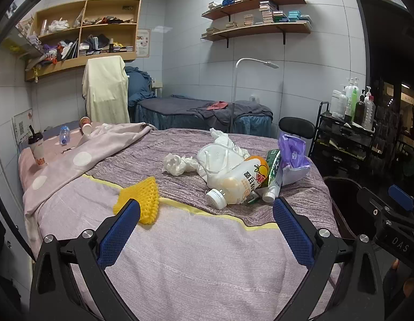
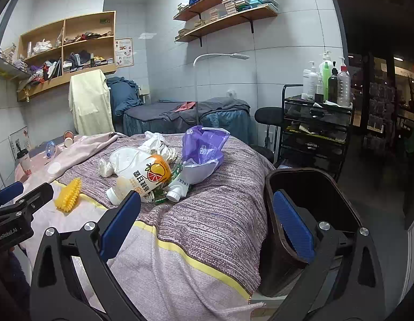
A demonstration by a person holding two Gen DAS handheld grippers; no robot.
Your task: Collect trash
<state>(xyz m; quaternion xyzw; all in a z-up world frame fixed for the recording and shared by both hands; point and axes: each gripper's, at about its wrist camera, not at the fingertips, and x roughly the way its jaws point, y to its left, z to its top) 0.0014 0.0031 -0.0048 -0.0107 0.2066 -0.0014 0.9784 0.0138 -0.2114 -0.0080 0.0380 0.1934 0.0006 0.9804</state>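
Lying on its side, the bottle (image 1: 240,184) points its white cap toward both wide, empty claws (image 1: 207,222).

"GenRobot.AI" on left claw (image 2: 8,195) housing.

The room is lit with soft, even light from above, and the white wall tiles (image 1: 180,40) show a small shiny spot. The doorway (image 2: 380,93) is dark. Both pictures bend at the edges, with black corners. Everything looks sharp.
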